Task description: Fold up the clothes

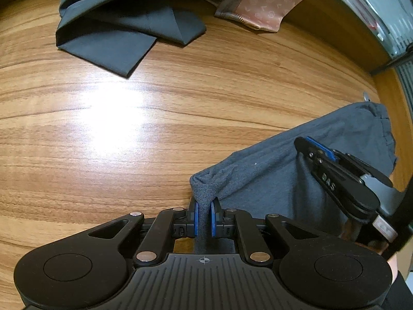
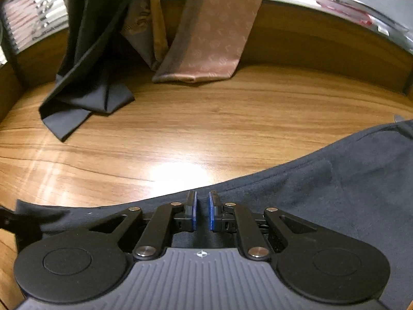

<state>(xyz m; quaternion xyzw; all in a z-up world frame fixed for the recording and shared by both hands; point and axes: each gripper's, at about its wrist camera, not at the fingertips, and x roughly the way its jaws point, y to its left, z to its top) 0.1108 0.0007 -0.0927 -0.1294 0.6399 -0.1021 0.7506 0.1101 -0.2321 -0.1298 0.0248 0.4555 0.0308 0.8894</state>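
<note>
Blue pads of my left gripper [image 1: 204,217] are pinched on a bunched corner of the grey garment [image 1: 284,180], which lies along the near-right edge of the wooden table [image 1: 129,129], while my right gripper [image 2: 202,213] sits over its near edge w/ jaws narrow; can't tell if cloth is caught. Progress, my read: this piece is mid-fold, and the dark trousers [image 1: 116,36] + patterned brown cloth [image 1: 268,7] draping at the far edge aren't folded. Left view shows the right tool from outside; right view adds the garment's wider spread.
</note>
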